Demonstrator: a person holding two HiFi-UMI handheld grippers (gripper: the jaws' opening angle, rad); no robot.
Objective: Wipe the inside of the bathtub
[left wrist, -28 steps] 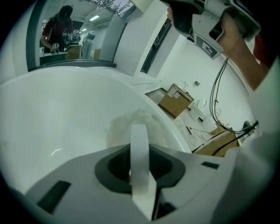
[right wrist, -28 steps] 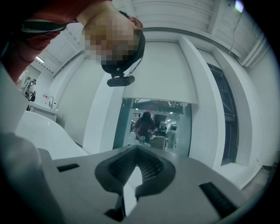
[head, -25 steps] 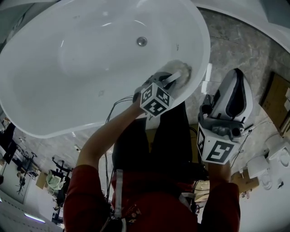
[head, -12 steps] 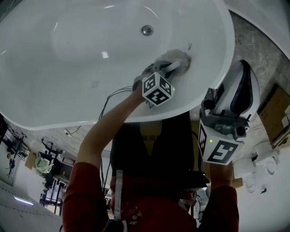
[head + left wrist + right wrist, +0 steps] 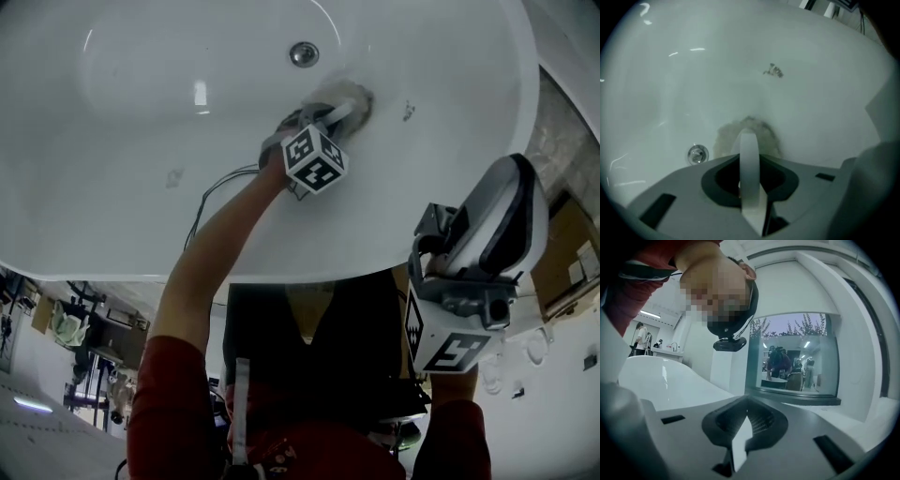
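Bathtub, cloth near drain, small mark

The bathtub is a white, glossy oval basin. Its inside carries 1 round metal drain on the floor and 1 small dark mark on the sloping wall toward the right end. A pale grey, fluffy cloth sits bunched against the inner surface just beside the drain, between drain and mark, pinched in the left gripper's closed jaws.
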